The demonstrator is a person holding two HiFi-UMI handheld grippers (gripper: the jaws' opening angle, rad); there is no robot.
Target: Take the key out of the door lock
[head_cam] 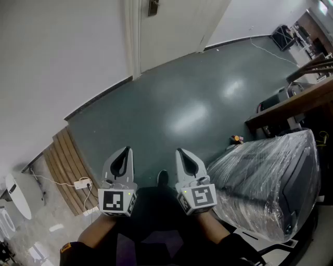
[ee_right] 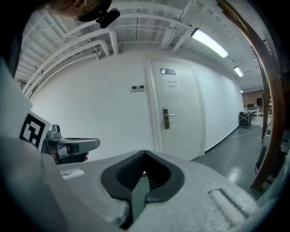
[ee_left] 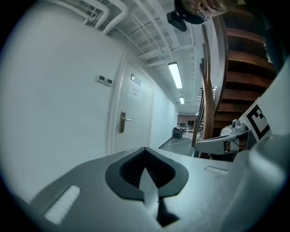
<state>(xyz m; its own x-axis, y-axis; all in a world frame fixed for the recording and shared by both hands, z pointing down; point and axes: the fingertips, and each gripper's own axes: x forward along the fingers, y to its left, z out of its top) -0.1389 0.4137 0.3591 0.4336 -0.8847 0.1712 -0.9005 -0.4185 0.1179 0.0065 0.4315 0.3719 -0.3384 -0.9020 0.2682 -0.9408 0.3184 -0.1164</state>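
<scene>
The white door [head_cam: 171,26] stands far ahead across the floor, with its dark lock plate [head_cam: 153,6] at the top edge of the head view. The lever handle and plate show small in the left gripper view [ee_left: 122,121] and the right gripper view [ee_right: 166,118]. A key is too small to make out. My left gripper [head_cam: 125,151] and right gripper [head_cam: 182,153] are held side by side low in front of me, pointing at the door. Both are shut with nothing between the jaws. Each gripper view shows its own closed pads [ee_left: 146,159] [ee_right: 143,168].
A bulky plastic-wrapped object [head_cam: 270,182] sits close on my right. Behind it is dark wooden staircase framing [head_cam: 291,104]. Wooden slats [head_cam: 67,166] and a white power strip [head_cam: 81,183] lie by the left wall. A cable [head_cam: 270,51] runs along the floor far right.
</scene>
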